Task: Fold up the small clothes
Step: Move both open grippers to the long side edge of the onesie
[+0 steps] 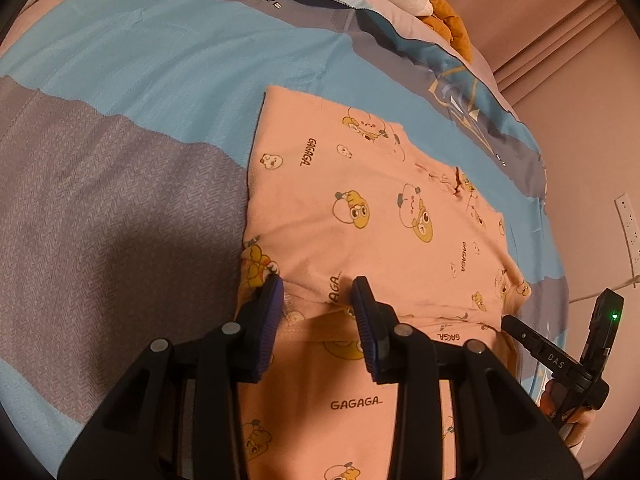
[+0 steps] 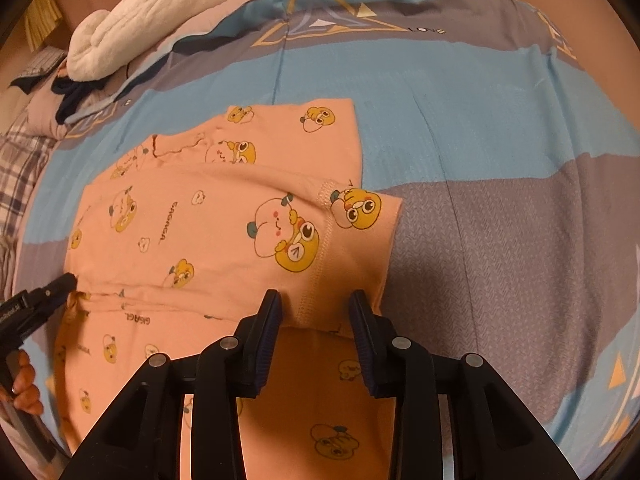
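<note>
Overhead, both the left gripper and right gripper hover spread above a peach garment on the blue-grey bedspread.

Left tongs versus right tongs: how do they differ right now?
The left tongs sit over the middle of the pink garment, above a folded edge with GAGAGA print; the right tongs sit at its stitched sleeve hem, near the side edge by the grey bedspread. Shared: both are open, fingers straddling fabric without pinching it.

One pink garment, two grippers, one white towel.
</note>
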{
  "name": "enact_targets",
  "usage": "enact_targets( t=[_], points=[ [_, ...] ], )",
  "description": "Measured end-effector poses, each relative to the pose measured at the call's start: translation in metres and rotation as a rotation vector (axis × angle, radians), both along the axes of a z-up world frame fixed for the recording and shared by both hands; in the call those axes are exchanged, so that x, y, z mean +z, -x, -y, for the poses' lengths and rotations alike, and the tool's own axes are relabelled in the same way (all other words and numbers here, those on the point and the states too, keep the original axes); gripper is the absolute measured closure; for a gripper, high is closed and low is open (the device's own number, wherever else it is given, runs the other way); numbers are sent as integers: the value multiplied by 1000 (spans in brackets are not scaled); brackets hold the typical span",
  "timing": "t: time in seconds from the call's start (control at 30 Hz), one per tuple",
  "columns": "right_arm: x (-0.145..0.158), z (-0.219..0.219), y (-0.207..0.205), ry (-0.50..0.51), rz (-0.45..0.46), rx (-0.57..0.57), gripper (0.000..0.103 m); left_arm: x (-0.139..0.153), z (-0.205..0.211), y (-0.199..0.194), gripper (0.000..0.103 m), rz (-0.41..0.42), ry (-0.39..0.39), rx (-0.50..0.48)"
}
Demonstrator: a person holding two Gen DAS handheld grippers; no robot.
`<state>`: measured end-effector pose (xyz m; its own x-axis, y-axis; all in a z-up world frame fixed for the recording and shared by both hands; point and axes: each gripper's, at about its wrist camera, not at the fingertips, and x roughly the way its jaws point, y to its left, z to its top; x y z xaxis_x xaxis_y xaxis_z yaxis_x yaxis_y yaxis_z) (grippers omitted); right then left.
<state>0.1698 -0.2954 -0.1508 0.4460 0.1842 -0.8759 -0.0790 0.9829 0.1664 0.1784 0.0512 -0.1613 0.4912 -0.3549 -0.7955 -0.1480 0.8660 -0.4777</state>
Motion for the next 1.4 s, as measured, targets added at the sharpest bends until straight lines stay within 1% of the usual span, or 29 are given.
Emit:
enact_targets(
  t=[0.13, 0.33, 0.43, 0.47, 0.53, 0.6, 0.63, 0.67, 0.7, 0.73, 0.77, 0.8, 0.83, 0.87, 0.9, 0.97, 1.07, 1.17, 1.23, 1.4],
  points=[
    [-2, 0, 1, -10, 3, -5, 65, 0, 1, 0, 67, -3, 2, 2],
    [-2, -4, 0, 4, 12, -1, 63, -1, 0, 0, 67, -12, 14, 9],
    [-2, -4, 1, -4, 17, 0, 60, 0, 1, 0, 65, -9, 17, 1],
    [-2, -4, 1, -11, 21, 4, 57, 2, 2, 1, 63, -5, 13, -13],
    [0, -5, 4, -15, 34, 17, 54, 4, 3, 3, 58, -2, 20, -24],
    [1, -7, 7, -4, 42, 22, 54, 7, 3, 7, 48, 2, 41, -23],
    [2, -8, 8, 1, 47, 25, 54, 9, 4, 9, 45, 5, 42, -23],
    [4, -7, 9, 0, 51, 25, 54, 12, 5, 11, 40, 5, 35, -22],
    [6, -6, 10, -3, 57, 23, 53, 14, 5, 13, 37, 6, 31, -22],
    [9, -5, 12, -8, 65, 23, 53, 17, 6, 15, 37, 13, 31, -23],
    [12, -3, 12, -12, 73, 21, 50, 23, 6, 18, 35, 29, 38, -24],
    [16, -2, 14, -13, 88, 17, 47, 28, 6, 21, 31, 42, 42, -23],
    [20, -1, 16, -13, 104, 13, 42, 33, 6, 25, 28, 55, 44, -20],
    [24, 0, 17, -11, 118, 10, 37, 37, 5, 28, 21, 68, 44, -16],
    [28, 0, 19, -7, 136, 5, 35, 43, 5, 33, 16, 87, 44, -11],
    [38, 2, 24, -4, 171, 1, 31, 51, 4, 40, 13, 110, 45, -11],
    [51, 5, 34, -4, 220, -1, 26, 61, 4, 51, 12, 126, 47, -15],
    [64, 4, 43, -10, 265, 0, 19, 69, 6, 60, 11, 139, 27, -24],
    [73, 3, 49, -12, 295, 4, 15, 72, 7, 66, 11, 144, 16, -27],
    [84, 3, 65, -12, 340, 10, 14, 69, 9, 82, 10, 126, 9, -55]
  ],
)
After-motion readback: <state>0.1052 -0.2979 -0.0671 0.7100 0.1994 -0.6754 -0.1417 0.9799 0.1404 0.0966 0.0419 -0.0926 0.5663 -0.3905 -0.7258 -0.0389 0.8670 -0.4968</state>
